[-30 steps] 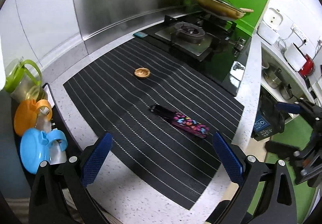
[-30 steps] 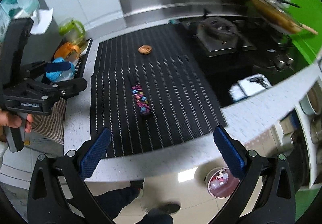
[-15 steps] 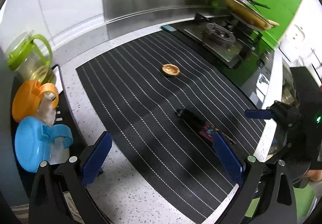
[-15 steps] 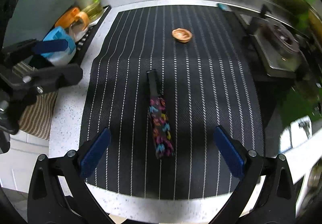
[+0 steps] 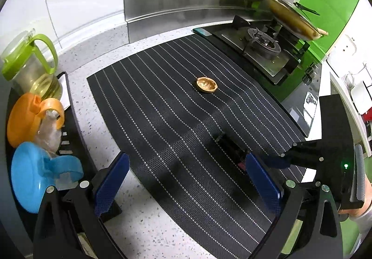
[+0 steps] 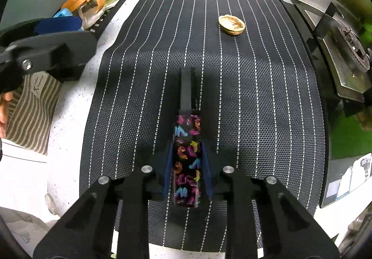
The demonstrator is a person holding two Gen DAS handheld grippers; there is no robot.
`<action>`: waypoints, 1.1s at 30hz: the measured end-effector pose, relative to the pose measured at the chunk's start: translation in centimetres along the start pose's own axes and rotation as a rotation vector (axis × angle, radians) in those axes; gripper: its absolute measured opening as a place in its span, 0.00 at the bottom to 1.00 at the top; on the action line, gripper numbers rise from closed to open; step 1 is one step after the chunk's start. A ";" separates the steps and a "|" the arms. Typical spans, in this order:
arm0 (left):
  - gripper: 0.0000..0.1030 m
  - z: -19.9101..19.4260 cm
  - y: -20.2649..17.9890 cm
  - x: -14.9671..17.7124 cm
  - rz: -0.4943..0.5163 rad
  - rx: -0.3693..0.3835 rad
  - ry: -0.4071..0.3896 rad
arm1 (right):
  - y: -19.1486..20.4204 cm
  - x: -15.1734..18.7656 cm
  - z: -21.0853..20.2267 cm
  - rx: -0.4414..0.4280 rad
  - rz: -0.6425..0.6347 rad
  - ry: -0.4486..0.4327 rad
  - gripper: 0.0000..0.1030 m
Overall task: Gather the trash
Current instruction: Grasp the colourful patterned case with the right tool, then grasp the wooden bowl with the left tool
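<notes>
**Right gripper closed on patterned wrapper; left gripper wide open**

Right gripper [image 6: 187,170]: jaws just drawn in from full width, now narrow, blue pads pressed against both long sides of a black wrapper [image 6: 187,159] printed with coloured shoe shapes. Pointed steeply down at the mat. Wrapper lying flat, lengthwise between the fingers, plain black end sticking out ahead of the tips. Seen from the left wrist view as a dark body at the right edge [image 5: 274,162], tips down on the mat, wrapper mostly hidden behind the left gripper's near finger.

Left gripper [image 5: 186,182]: jaws spread wide, nothing between the pads, touching nothing. Held above the near part of the mat, well apart from the shell. Visible at the left edge of the right wrist view [image 6: 44,49], part of a hand gripping its handle.

Surroundings, largest first:
- Speckled white countertop [image 5: 144,219], carrying everything below.
- Black mat with white dotted stripes [image 6: 255,119], covering the counter's middle.
- Gas hob [image 5: 262,49] just beyond the mat's far right edge, pan [image 5: 290,17] above it.
- Black rack [image 5: 72,124] left of the mat, holding a green-lidded jug [image 5: 30,66], an orange lid [image 5: 23,117] and a blue lid [image 5: 28,175].
- Walnut shell half [image 6: 231,21], hollow side up, alone on the mat's far part, well clear of both grippers.
</notes>
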State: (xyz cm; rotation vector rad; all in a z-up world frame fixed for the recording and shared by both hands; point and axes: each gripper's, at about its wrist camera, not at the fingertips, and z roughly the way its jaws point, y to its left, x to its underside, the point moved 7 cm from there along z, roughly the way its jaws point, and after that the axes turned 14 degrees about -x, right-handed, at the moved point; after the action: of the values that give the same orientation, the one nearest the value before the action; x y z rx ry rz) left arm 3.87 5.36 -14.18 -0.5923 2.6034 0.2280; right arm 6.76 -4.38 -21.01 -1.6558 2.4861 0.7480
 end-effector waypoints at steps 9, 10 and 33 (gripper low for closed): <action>0.93 1.0 -1.3 -1.6 0.012 0.012 -0.002 | -1.3 -0.3 -3.3 0.010 0.043 -0.054 0.22; 0.93 1.1 -1.6 -2.0 0.015 0.016 -0.004 | -1.7 -0.4 -3.9 0.013 0.052 -0.061 0.22; 0.93 9.8 -5.2 -8.3 0.017 -0.042 0.050 | -9.5 -0.9 -8.9 0.028 0.190 -0.130 0.22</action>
State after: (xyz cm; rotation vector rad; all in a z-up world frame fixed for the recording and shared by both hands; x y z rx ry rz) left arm 16.70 6.24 -19.22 -0.5981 2.6582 0.2777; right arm 17.42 -10.29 -16.26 -1.3297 2.5721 0.8066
